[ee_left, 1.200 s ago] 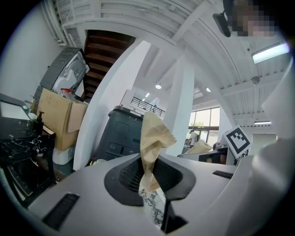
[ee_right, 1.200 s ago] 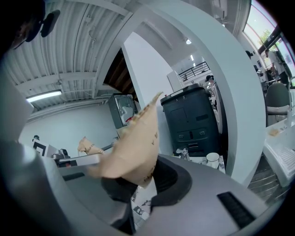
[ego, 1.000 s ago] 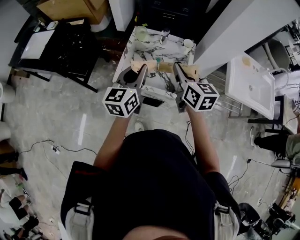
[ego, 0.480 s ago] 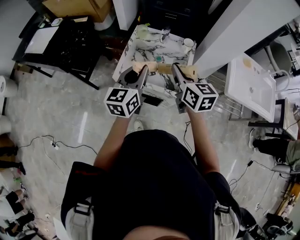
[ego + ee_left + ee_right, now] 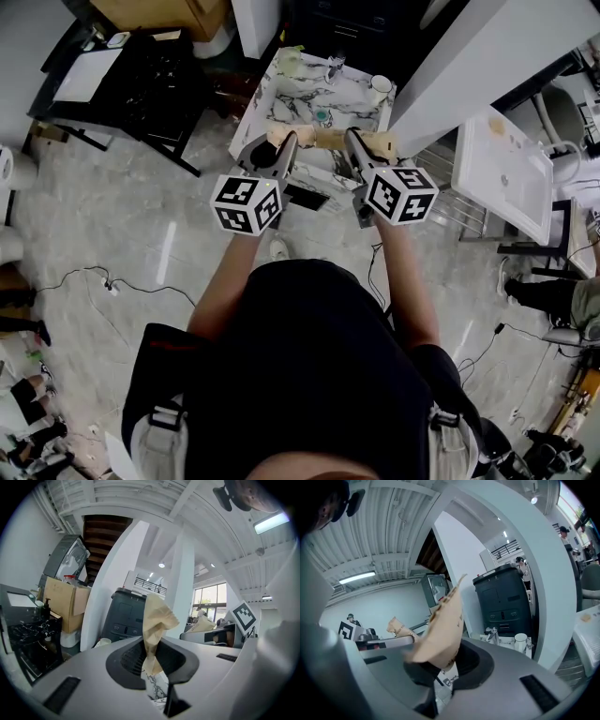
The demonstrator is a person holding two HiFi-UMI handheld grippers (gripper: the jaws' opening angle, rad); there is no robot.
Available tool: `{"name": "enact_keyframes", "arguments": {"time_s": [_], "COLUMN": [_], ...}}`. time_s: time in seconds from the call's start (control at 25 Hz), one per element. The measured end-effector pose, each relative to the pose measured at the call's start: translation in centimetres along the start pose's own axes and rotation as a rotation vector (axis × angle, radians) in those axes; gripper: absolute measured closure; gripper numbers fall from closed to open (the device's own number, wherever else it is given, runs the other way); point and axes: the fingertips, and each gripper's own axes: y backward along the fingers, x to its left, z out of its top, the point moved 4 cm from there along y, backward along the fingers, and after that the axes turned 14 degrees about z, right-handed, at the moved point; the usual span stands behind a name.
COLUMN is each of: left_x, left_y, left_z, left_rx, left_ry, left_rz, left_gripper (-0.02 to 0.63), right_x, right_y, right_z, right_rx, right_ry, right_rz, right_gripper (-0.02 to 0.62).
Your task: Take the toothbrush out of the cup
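Brown paper pieces [image 5: 154, 616]: 2 | left gripper [image 5: 149, 656] fingers: clamping one | right gripper [image 5: 440, 670] fingers: clamping other

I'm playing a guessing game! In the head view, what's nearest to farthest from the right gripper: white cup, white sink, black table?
From the right gripper:
1. The white cup, just beyond it on the marble table.
2. The white sink, off to the right.
3. The black table, far left.
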Motion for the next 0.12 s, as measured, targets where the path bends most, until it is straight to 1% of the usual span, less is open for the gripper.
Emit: {"name": "enact_keyframes", "arguments": {"time_s": [0.12], "left_x": [-0.03], "left_y": [0.22], "left_z": [0.25], "left_rx": [-0.001], "left_ry": [0.0], "left_rz": [0.0], "left_gripper": [0.545], "right_x": [0.29], "right_y": [0.14], "right_z": [-0.02], "right_rx": [0.003], "right_ry": [-0.002], "right_rz": [0.003], "right_gripper": [0.543]}}
